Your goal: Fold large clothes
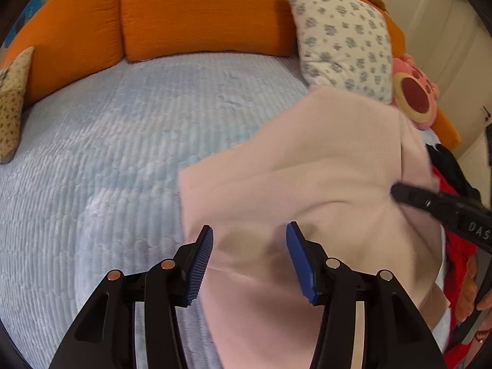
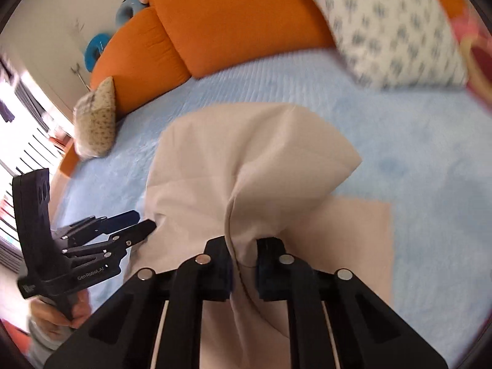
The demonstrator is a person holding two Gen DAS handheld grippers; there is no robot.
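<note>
- Bed (image 1: 107,160) under a pale blue ribbed cover; orange cushions (image 1: 196,12) along the far edge, floral pillow (image 1: 344,37) at 1 o'clock, pink plush toy (image 1: 415,98) just beside it.
- Pale pink garment (image 1: 307,184) lies at 3 o'clock on the cover in the left wrist view, partly lifted.
- Left tool (image 1: 249,261): blue pads (image 1: 200,264) apart, one on either side of the garment's near edge, not pinching it.
- Right tool (image 2: 243,267): clamped on a bunched fold of the garment, cloth raised off the bed.
- Small spotted pillow (image 2: 98,120) at 10 o'clock in the right wrist view.
</note>
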